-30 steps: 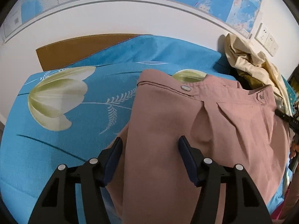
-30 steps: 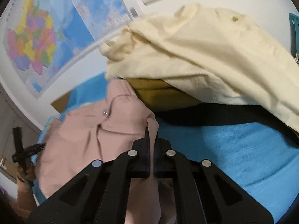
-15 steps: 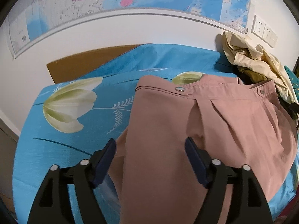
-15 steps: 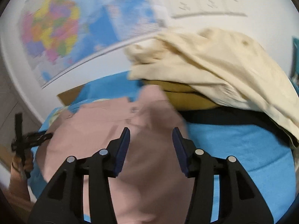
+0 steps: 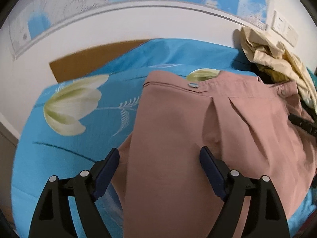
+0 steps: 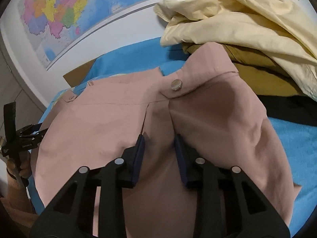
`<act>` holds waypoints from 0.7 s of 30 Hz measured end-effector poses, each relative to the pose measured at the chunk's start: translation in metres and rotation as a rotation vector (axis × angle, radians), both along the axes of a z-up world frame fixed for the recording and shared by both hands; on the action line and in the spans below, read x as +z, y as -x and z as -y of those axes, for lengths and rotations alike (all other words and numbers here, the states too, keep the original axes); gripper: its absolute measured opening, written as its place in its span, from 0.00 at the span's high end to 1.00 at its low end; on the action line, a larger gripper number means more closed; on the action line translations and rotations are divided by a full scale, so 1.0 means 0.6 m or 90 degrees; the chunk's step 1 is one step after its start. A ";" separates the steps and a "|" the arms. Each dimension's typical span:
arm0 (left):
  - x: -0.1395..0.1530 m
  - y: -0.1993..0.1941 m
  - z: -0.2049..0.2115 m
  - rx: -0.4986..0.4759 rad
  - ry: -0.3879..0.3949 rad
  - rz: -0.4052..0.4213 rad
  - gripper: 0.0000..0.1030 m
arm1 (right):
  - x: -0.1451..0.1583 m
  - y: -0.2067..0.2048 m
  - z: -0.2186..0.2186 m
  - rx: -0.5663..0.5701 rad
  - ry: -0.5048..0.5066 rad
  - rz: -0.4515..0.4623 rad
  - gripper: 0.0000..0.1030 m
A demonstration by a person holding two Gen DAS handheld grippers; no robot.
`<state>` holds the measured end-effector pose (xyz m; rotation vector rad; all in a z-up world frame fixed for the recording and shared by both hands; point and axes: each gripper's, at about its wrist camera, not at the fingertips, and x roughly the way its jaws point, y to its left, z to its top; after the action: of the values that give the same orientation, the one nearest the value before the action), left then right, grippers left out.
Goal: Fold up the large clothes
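Dusty pink trousers (image 5: pixel 227 130) lie spread on a blue flowered sheet (image 5: pixel 65 142), waistband and buttons toward the wall; they also show in the right wrist view (image 6: pixel 218 107). My left gripper (image 5: pixel 158 162) is open, hovering over the trousers' left edge, holding nothing. My right gripper (image 6: pixel 159 144) is open, its jaws a modest gap apart just above the cloth below the waistband button (image 6: pixel 176 84). The left gripper also shows at the left edge of the right wrist view (image 6: pixel 25 136), and the right gripper's tip shows in the left wrist view (image 5: pixel 303 124).
A heap of cream and mustard clothes (image 6: pixel 247 25) and a black garment (image 6: pixel 293 109) lies at the far right by the wall. A map (image 6: pixel 59 15) hangs on the wall. A brown board (image 5: pixel 95 59) stands behind the sheet. Wall sockets (image 5: pixel 285 29) are at top right.
My right gripper let go of the pink cloth, opened, and now hovers lower over the waistband area. My left gripper stayed open and drew back slightly.
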<state>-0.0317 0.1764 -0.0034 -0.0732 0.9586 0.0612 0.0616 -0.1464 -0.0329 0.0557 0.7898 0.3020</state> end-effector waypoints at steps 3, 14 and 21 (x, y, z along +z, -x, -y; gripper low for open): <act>0.013 0.016 -0.013 0.005 0.016 0.024 0.22 | 0.014 0.022 0.000 0.002 -0.006 0.010 0.66; -0.007 0.074 -0.020 -0.011 0.044 -0.001 0.23 | 0.016 0.100 -0.133 0.212 0.011 0.011 0.58; -0.017 0.067 -0.034 0.036 0.074 -0.011 0.22 | -0.006 0.059 -0.154 0.177 0.036 -0.021 0.58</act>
<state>-0.0722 0.1970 -0.0135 -0.2077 0.9770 0.0584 0.0261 -0.0543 -0.0363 -0.1038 0.8386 0.5423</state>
